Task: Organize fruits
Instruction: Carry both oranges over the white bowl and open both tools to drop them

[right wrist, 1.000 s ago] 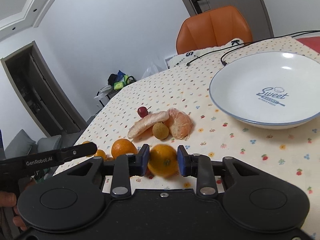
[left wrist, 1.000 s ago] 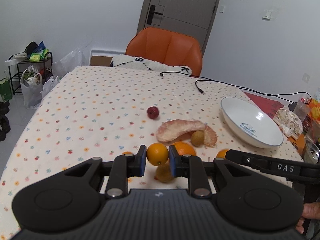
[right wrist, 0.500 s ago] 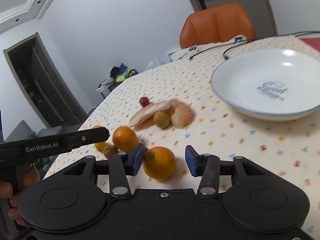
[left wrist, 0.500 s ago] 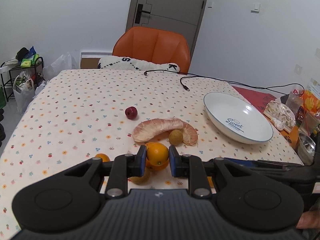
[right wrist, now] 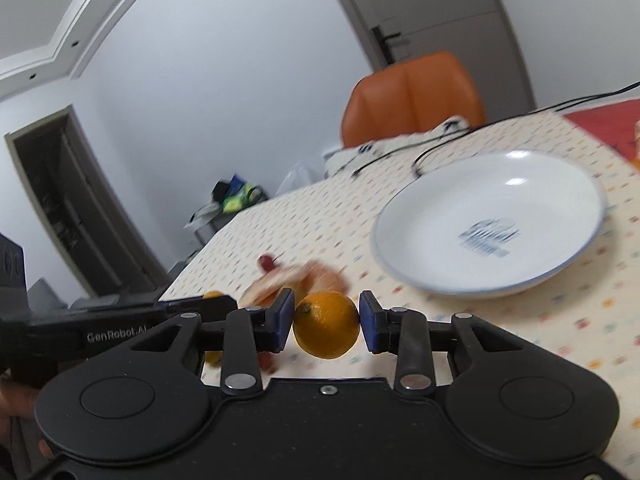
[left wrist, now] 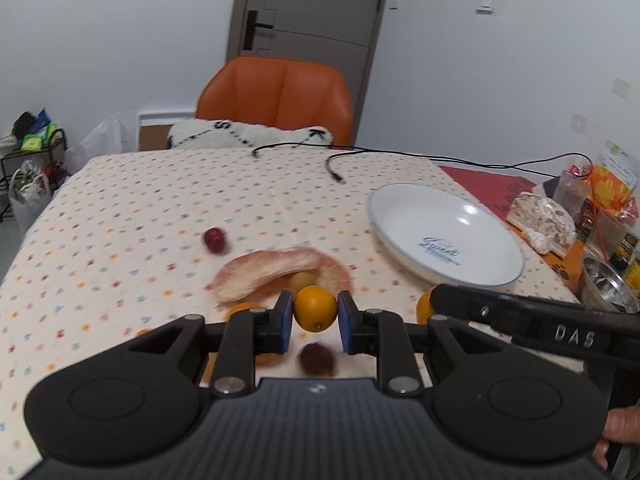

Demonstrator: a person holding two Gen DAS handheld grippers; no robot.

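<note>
My left gripper (left wrist: 315,315) is shut on a small orange (left wrist: 315,312), held just above the spotted tablecloth. My right gripper (right wrist: 326,322) has its pads against both sides of a larger orange (right wrist: 326,325), which stays sharp while the background blurs. The white plate (left wrist: 446,240) lies ahead to the right, also seen as the plate (right wrist: 488,224) in the right wrist view. A peeled pomelo segment (left wrist: 276,268), a brown kiwi-like fruit (left wrist: 302,280), a red plum (left wrist: 215,239), another orange (left wrist: 248,308) and a dark red fruit (left wrist: 317,359) rest on the cloth.
An orange chair (left wrist: 276,100) with a white cushion stands at the far table edge. A black cable (left wrist: 400,156) runs across the back. Snack packets (left wrist: 544,220) and a metal bowl (left wrist: 608,288) crowd the right edge. A shelf with bags (left wrist: 32,160) stands at left.
My right gripper let its orange go onto the table half a second ago and has closed around it again. My left gripper carried its orange rightward, nearer the plate.
</note>
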